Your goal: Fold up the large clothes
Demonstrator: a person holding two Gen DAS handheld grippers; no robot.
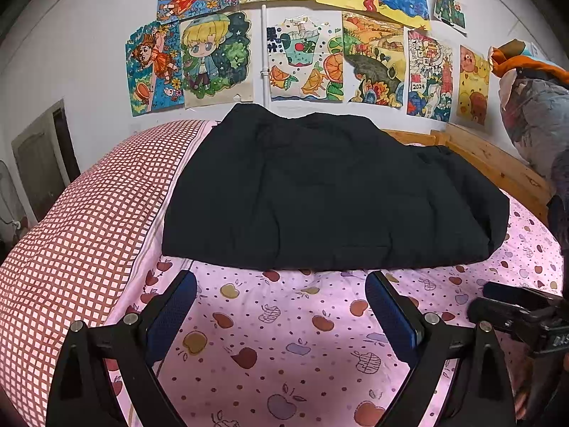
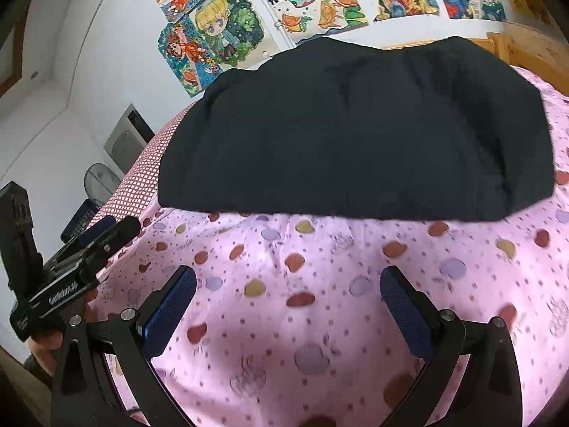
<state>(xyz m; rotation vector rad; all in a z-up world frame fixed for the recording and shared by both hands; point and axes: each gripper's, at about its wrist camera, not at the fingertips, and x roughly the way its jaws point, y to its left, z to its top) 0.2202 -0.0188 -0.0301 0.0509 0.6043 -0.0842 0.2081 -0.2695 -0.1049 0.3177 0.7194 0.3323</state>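
Observation:
A large black padded garment (image 1: 330, 192) lies folded into a thick rectangle on the pink apple-print bed sheet (image 1: 291, 341). It also shows in the right wrist view (image 2: 355, 135). My left gripper (image 1: 281, 284) is open and empty, hovering over the sheet just short of the garment's near edge. My right gripper (image 2: 288, 281) is open and empty too, a little back from the near edge. The right gripper's body shows at the right edge of the left wrist view (image 1: 522, 313). The left gripper's body shows at the left of the right wrist view (image 2: 74, 270).
A red-and-white checked quilt (image 1: 81, 235) lies to the left of the garment. A wooden bed frame (image 1: 498, 167) runs along the right. A pile of clothes (image 1: 533, 106) sits at the far right. Children's drawings (image 1: 306, 57) cover the wall behind.

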